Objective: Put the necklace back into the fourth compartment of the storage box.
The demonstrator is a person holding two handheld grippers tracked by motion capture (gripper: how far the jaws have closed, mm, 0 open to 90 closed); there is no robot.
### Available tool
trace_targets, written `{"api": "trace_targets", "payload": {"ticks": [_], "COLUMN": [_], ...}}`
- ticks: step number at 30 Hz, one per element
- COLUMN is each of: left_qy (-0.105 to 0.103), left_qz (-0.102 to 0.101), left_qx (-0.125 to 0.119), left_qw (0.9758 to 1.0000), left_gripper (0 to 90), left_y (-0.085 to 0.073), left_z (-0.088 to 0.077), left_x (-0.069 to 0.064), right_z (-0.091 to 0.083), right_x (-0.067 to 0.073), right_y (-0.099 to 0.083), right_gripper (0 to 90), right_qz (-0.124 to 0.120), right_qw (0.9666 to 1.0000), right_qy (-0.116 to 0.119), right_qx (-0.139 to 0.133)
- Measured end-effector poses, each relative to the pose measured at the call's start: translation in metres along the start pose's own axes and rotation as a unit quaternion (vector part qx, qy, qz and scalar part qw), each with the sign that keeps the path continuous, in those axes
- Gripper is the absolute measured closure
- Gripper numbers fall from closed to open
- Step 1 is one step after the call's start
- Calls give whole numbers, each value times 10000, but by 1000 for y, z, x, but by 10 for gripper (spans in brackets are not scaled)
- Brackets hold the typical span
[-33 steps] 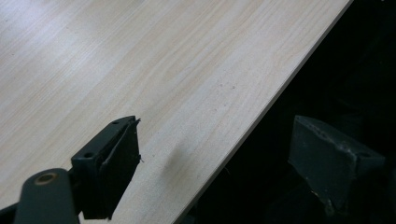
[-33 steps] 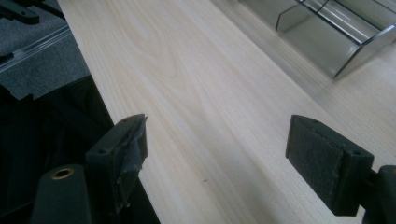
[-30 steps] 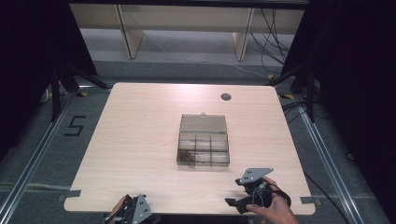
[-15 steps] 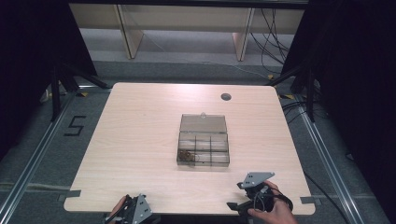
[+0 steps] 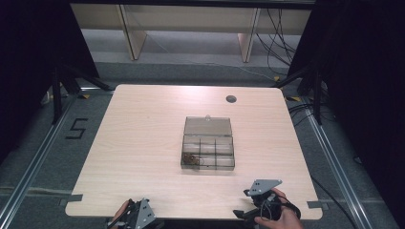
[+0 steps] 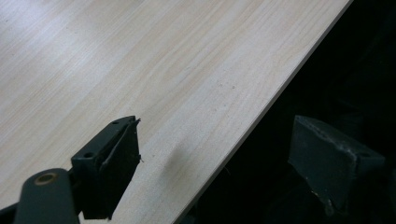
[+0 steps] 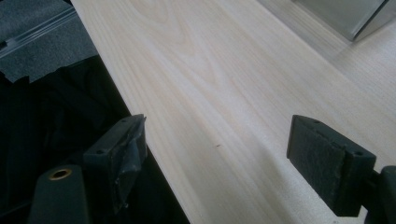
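At the middle of the worktop sits the clear compartment box, its lid tipped back toward twelve o'clock and a small brownish tangle of something lying in the near-left cell, too small for me to name. I hold both grippers low along the six o'clock edge, well apart from the box. From the high view my left gripper hangs at about seven o'clock, right at the worktop's near rim, and my right gripper at about five o'clock, the hand wrapped round its grip. Along the left gripper the jaws stand wide apart with nothing between them, one over the wood and the other out past the edge over the dark. The right gripper looks the same: jaws spread, empty, straddling the worktop's edge, with a corner of the box just showing up at one o'clock. I judge this as the resting or staging point, with no reach on the box begun. Should the box be the target, the next move calls for bringing one gripper forward toward twelve o'clock, jaws kept spread, and lining it up over the lid or the filled cell while the other steadies the box wall so the light plastic does not skid.
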State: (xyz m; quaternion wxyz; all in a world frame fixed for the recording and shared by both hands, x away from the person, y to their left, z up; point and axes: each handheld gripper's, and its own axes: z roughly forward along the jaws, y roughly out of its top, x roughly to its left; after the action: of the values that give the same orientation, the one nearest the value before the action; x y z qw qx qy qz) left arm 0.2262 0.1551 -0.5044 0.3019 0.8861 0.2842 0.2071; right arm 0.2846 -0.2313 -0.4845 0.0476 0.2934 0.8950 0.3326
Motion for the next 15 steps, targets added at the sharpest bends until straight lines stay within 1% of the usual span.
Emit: {"api": "trace_targets", "payload": {"ticks": [1,2,3,5,6,7,9,10,11,13,15], "left_qy": [0,3,-1,4,4,3,3,18,15,16,18], "left_qz": [-1,5,1,-1,1,4,6,8,10,9,8], "left_qx": [1,3,1,1,-1,2,7,6,9,8,6], "left_qw": [10000,10000,10000,10000,10000,10000,10000,10000,10000,10000,10000], "left_gripper": [158,158,158,158,158,158,158,158,158,158,158], "left_y": [0,0,0,0,0,0,0,0,0,0,0], "left_z": [0,0,0,0,0,0,0,0,0,0,0], "left_x": [0,0,0,0,0,0,0,0,0,0,0], "right_z": [1,1,0,-1,0,0,-2,-1,-1,-1,-1], "right_x": [1,1,1,1,1,1,0,1,0,0,1], "right_y": [-1,-1,-1,-1,-2,-2,-2,-2,-3,-3,-3], "right_gripper": [207,207,207,207,207,207,207,206,206,206,206], "right_qz": [49,47,-1,-31,3,10,14,36,27,1,32], "right_qw": [10000,10000,10000,10000,9999,9999,10000,9999,9999,9999,9999], "right_qy": [1,7,22,4,-11,-31,-22,-10,-3,-37,-39], "right_qx": [-80,-84,-13,-19,-105,-111,-23,-105,-117,-109,-88]}}
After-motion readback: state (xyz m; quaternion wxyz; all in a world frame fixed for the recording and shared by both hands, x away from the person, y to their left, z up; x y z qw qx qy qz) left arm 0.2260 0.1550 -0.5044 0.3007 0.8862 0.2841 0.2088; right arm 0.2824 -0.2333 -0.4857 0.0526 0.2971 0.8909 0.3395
